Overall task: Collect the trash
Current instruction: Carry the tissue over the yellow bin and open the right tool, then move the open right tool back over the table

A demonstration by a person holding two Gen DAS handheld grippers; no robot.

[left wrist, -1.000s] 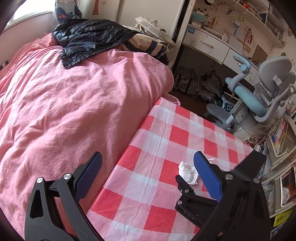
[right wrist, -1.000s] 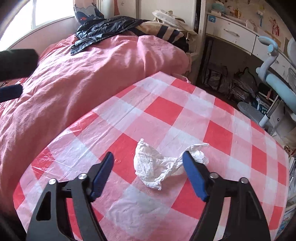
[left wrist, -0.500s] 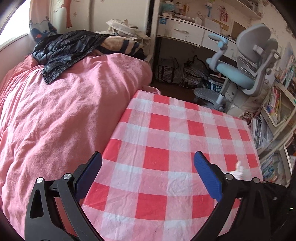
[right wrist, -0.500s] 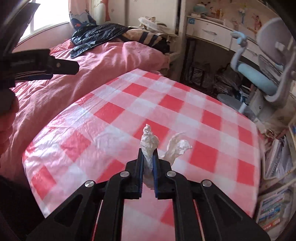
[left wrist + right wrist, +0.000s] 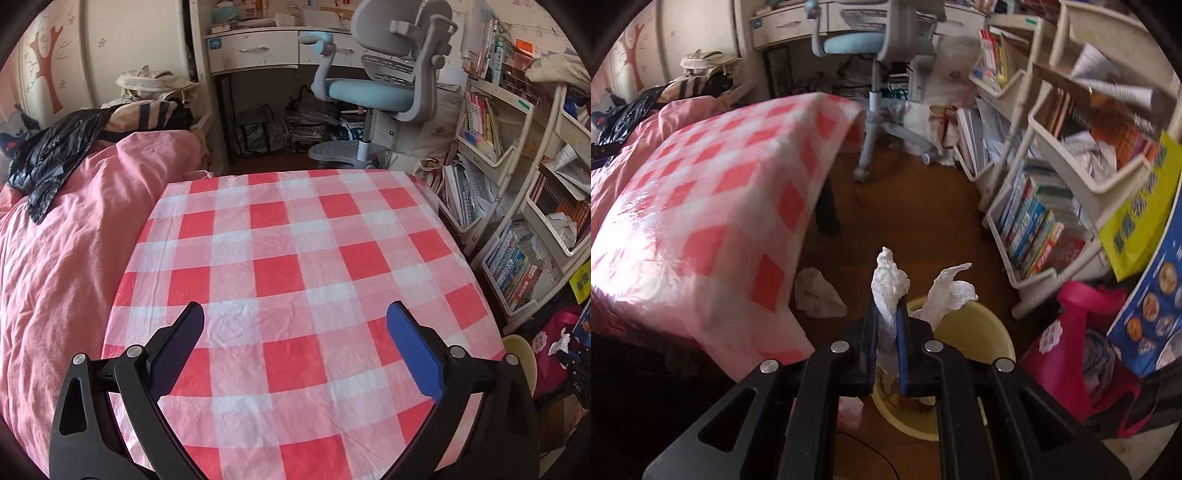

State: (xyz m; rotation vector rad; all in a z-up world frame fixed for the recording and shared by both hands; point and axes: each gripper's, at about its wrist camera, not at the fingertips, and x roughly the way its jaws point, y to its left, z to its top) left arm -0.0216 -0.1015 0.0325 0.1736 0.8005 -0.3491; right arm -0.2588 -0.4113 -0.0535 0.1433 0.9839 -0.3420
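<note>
Already the tissue (image 5: 891,291) was clamped in the shut jaws of the right gripper (image 5: 886,334) and held above the yellow bin (image 5: 982,328); only the drop was judged left, though another wad (image 5: 818,293) was seen on the floor. White and crumpled it looked. The left gripper (image 5: 295,345) was held wide open, empty, over the bare checked surface (image 5: 295,236)

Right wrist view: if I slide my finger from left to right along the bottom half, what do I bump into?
Checked tablecloth → crumpled paper on the floor → white tissue in the right claw → yellow bin → pink bag → blue poster.
</note>
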